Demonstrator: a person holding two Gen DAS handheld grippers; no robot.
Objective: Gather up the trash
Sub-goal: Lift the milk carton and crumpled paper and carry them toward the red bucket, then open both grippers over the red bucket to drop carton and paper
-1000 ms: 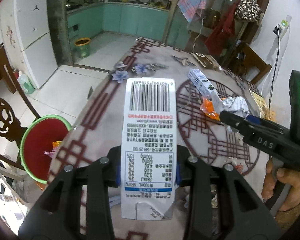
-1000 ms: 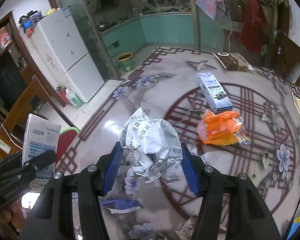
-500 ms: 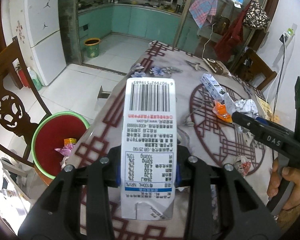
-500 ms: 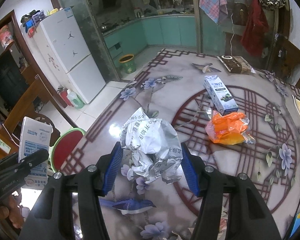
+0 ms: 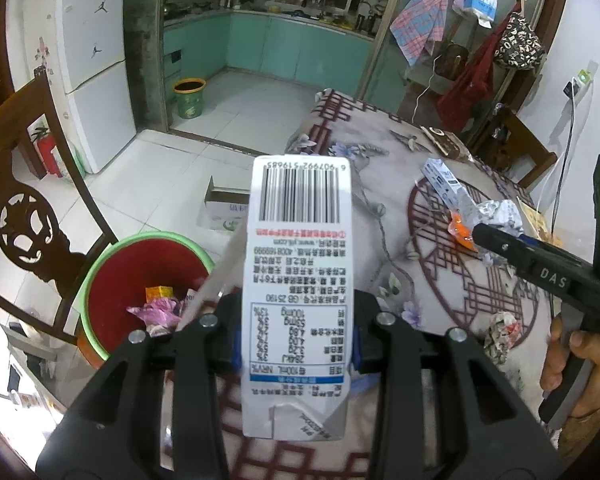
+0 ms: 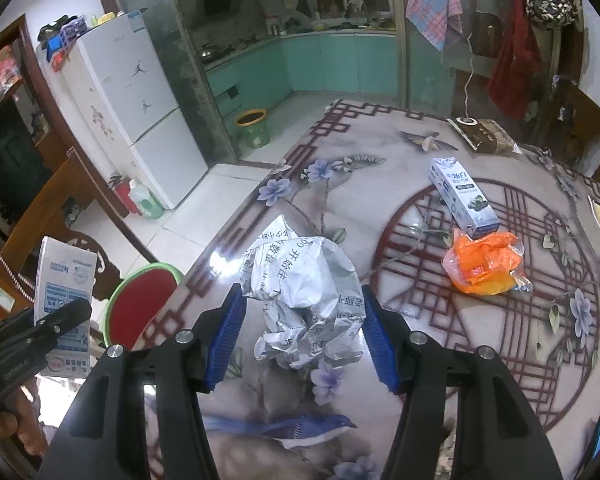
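The left tool gripped a milk carton by its lower part in the left wrist view, holding it above the table edge, just right of the red bin on the floor; this looked like the carry step, and the next move called for bringing the carton over the bin mouth before letting go. Against the earlier frame, the bin had come nearer and showed more of its inside. In the right wrist view, the right tool clamped a crumpled paper wad over the table, well right of the bin, with an orange bag and a second carton lying farther right; the bin's rim showed more fully than before.
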